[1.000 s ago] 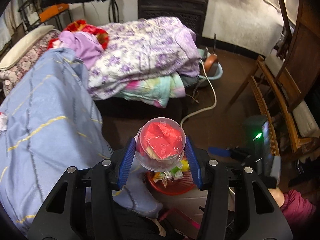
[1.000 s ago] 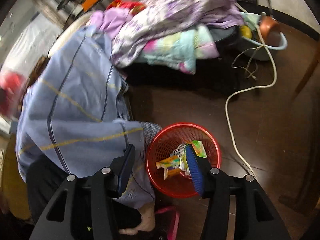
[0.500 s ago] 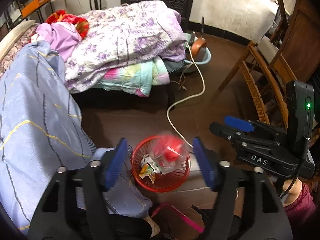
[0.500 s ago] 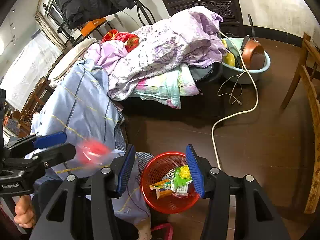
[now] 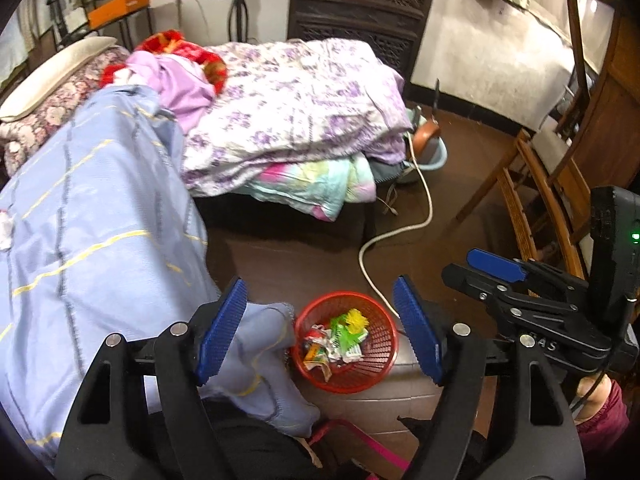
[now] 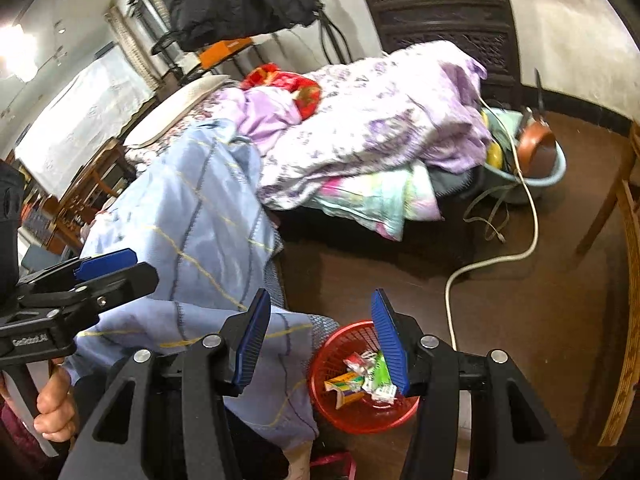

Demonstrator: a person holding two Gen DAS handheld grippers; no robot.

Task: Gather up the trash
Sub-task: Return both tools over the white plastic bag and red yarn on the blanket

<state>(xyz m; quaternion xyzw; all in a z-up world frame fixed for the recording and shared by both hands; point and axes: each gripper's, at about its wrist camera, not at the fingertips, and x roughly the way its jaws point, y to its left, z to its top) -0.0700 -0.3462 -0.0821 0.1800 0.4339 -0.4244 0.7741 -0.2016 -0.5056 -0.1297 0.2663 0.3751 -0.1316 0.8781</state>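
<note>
A red mesh basket (image 5: pixel 370 374) stands on the brown floor beside the bed and holds several crumpled wrappers (image 5: pixel 340 342); it also shows in the right wrist view (image 6: pixel 344 408). The clear cup with red trash is not visible now. My left gripper (image 5: pixel 320 334) is open and empty, high above the basket. My right gripper (image 6: pixel 320 340) is open and empty, above the basket's left side. Each gripper shows in the other's view: the right one at the right (image 5: pixel 496 276), the left one at the left (image 6: pixel 104 270).
A blue blanket (image 5: pixel 92 232) hangs off the bed next to the basket. A pile of purple floral bedding (image 5: pixel 296 120) lies behind. A white cable (image 5: pixel 400 232) runs across the floor to a blue basin (image 6: pixel 536 168). Wooden chairs (image 5: pixel 536 208) stand at the right.
My left gripper opened and let go of the clear cup with red trash, which dropped toward the basket. Both grippers then rose and tilted back from the basket.
</note>
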